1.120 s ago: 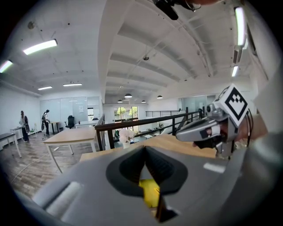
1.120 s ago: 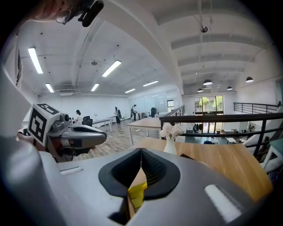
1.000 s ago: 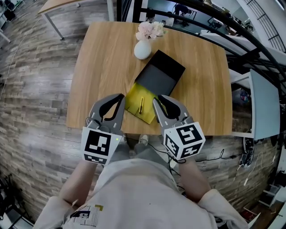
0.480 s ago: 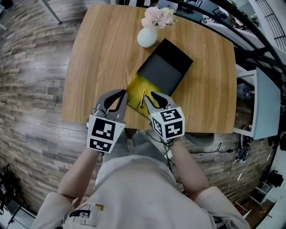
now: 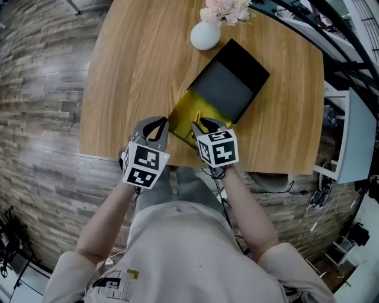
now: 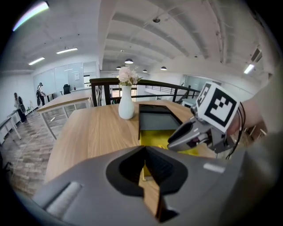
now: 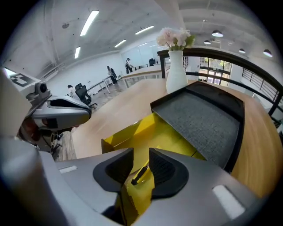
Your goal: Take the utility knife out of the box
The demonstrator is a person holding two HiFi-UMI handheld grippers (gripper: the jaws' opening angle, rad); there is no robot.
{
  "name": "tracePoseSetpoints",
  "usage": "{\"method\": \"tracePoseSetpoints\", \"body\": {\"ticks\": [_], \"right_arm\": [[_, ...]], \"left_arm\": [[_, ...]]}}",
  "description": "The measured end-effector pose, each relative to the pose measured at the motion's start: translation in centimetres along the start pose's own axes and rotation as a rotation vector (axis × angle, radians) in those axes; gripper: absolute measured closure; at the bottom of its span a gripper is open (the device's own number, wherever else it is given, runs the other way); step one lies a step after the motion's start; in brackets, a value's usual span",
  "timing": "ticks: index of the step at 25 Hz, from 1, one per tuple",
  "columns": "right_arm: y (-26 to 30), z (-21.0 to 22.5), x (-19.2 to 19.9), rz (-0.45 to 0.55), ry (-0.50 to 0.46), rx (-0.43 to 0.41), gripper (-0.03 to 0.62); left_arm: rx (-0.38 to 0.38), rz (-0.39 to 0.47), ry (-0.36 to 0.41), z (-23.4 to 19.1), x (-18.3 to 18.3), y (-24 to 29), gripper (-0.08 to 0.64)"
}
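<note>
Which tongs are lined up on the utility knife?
The right tongs: their opening jaws frame the utility knife, untouched in the yellow tray. The left tongs, shut, point at the table.

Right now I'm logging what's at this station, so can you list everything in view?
table: one, light wood, on the plank floor
vase: one, white, far edge of the table
flowers: one bunch, pale pink, in the vase
black box: one, black with grey lining, mid-table beside the vase
yellow tray: one, yellow, at the black box's near end
utility knife: one, yellow and black, lying in the yellow tray
person: one, light top, at the table's near edge
left gripper: one, grey, jaws together, empty, over the near table edge
right gripper: one, grey, jaws opening, above the knife, not gripping it
</note>
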State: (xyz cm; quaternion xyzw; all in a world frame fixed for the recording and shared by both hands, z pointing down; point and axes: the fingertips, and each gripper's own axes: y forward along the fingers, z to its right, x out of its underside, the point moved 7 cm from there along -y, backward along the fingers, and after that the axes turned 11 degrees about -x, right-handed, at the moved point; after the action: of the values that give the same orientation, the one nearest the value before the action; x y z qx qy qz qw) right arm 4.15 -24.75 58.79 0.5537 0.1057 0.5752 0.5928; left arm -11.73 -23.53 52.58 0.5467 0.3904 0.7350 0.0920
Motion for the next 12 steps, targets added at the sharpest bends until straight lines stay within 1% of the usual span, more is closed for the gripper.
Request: {"method": "tracePoseSetpoints", "body": {"ticks": [3,4,7,9,12], "right_arm": [[1.1,0.7,0.3,-0.041,0.016,0.015,0.476],[1.4,0.8,0.4,-0.054,0.021,0.013,0.463],[2.5,0.8,1.0,-0.104,0.034,-0.008,0.442],[3.1,0.9,1.4,-0.149,0.028,0.009,0.436],[3.6,1.1,1.7,-0.206,0.024,0.050,0.437]], "left_arm": [[0.007,-0.030,0.001,-0.1,1.0,1.0,0.557],[0.007,-0.035,0.002,-0.1,1.3,1.2,0.557],[0.003,-0.022,-0.019,-0.4,1.5,1.2,0.557],[0.003,-0.009,-0.034,-0.6,1.4,1.2,0.557],[0.009,-0.009,-0.033,-0.7,1.4,1.2,0.557]]}}
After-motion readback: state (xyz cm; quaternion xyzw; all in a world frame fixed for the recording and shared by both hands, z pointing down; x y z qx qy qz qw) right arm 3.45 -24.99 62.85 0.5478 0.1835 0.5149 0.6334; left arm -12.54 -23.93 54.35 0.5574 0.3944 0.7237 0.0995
